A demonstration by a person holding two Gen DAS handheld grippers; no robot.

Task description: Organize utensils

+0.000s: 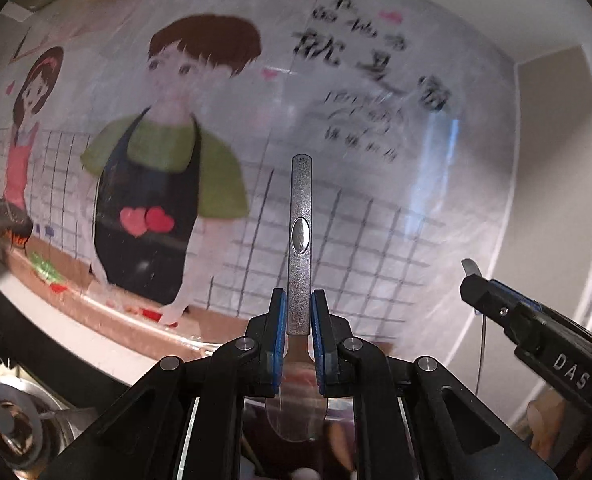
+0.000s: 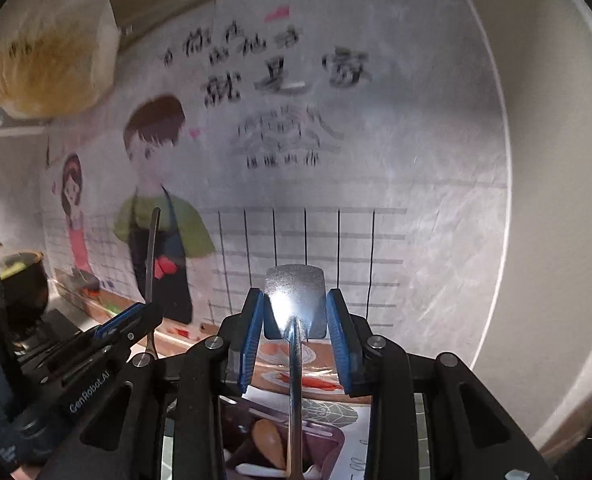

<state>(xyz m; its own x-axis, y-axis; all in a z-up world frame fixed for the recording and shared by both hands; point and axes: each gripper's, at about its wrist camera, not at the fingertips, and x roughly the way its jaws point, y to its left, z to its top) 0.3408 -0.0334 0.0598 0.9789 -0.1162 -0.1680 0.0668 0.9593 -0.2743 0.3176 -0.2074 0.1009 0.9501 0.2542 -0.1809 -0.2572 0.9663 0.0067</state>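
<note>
Utensils are in the air — the left gripper (image 1: 299,312) is clamped on a spoon's (image 1: 300,240) flat handle, bowl hanging behind the pads, while the right gripper (image 2: 296,320) pinches a steel spatula (image 2: 294,300) by its blade. Either could slip or swing, since each grip sits far from the heavy end. A cartoon wall poster (image 2: 287,152) fills the background; the counter is barely visible.

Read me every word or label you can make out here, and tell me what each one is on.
"DAS": right gripper, on its black body.
"GenRobot.AI": left gripper, on its side.
Wall poster: large black handwritten characters, too blurred to read.
Paper below the grippers: print too small.
</note>
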